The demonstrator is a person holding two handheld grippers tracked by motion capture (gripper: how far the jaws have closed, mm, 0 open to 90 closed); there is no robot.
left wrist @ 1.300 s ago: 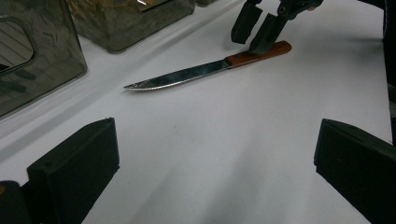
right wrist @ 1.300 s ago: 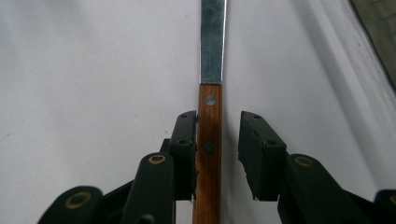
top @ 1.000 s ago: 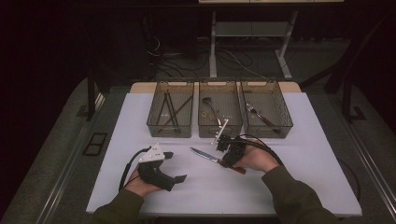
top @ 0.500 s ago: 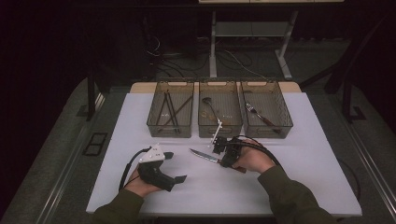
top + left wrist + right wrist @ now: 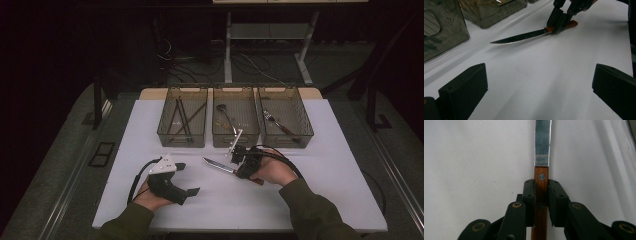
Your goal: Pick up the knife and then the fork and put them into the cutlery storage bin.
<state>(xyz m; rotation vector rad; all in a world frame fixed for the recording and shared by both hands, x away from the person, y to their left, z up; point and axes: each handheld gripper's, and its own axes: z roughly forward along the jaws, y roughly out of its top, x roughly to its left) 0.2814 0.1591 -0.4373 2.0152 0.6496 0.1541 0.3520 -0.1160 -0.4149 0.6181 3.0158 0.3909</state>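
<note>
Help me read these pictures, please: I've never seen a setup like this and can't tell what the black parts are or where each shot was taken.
A person sits at a white table holding hand-held tongs in each hand; no robot arm is involved. The wide picture comes from a camera above, looking down. The other two come from small cameras riding on each tool, looking along its two black jaws.

At the back stand three clear bins: the left holds dark sticks, perhaps chopsticks, the middle a spoon, the right a fork.

The right tongs have just closed on the wooden handle of a knife, whose blade points left across the table. The left tongs rest open on the table with nothing between the jaws; their camera shows the knife from the side.
</note>
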